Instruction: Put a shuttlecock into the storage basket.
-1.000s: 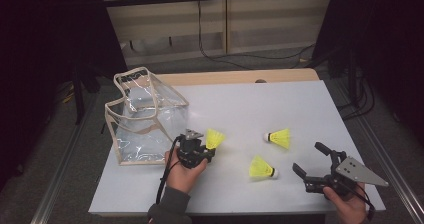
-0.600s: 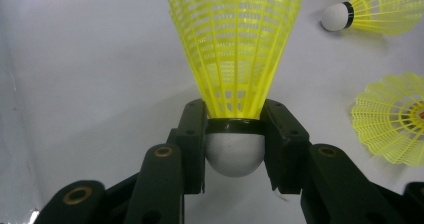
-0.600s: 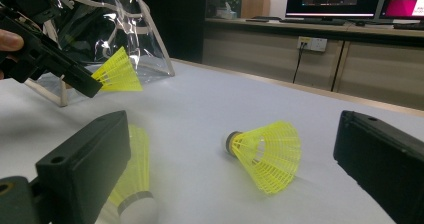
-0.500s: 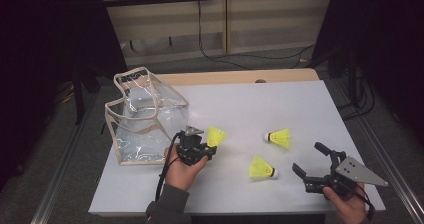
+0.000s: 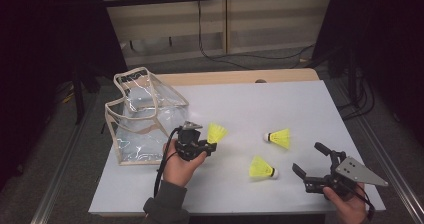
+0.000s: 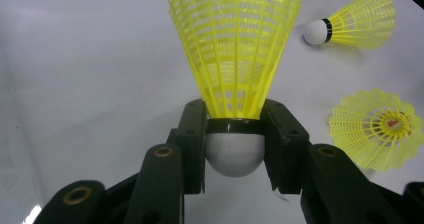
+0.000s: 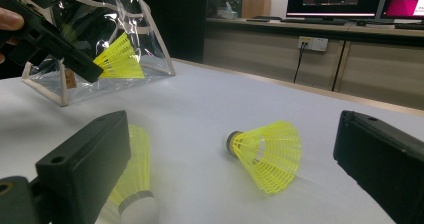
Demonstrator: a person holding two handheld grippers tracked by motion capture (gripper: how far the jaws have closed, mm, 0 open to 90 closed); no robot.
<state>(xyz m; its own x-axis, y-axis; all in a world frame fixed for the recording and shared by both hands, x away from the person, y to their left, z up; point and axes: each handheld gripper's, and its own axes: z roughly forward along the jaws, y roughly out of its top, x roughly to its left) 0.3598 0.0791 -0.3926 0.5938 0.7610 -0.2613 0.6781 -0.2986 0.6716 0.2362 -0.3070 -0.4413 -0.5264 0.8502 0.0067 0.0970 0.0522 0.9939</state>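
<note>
Just beside the clear pouch (image 5: 145, 121), above the bench (image 5: 240, 104): left gripper (image 5: 206, 145) pinching a yellow shuttlecock (image 6: 235, 59) by its white cork, jaws tight. Near two loose shuttlecocks (image 5: 262, 168), right gripper (image 5: 312, 163), jaws spread, holding nothing.

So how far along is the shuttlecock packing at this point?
Early. Nothing looks done: no shuttlecock can be made out in the clear bag. In hand: the left gripper is shut on one shuttlecock, clamped at its cork base, lifted beside the bag. Left: two shuttlecocks lie on the table, the far one and the near one, by the open right gripper.
</note>
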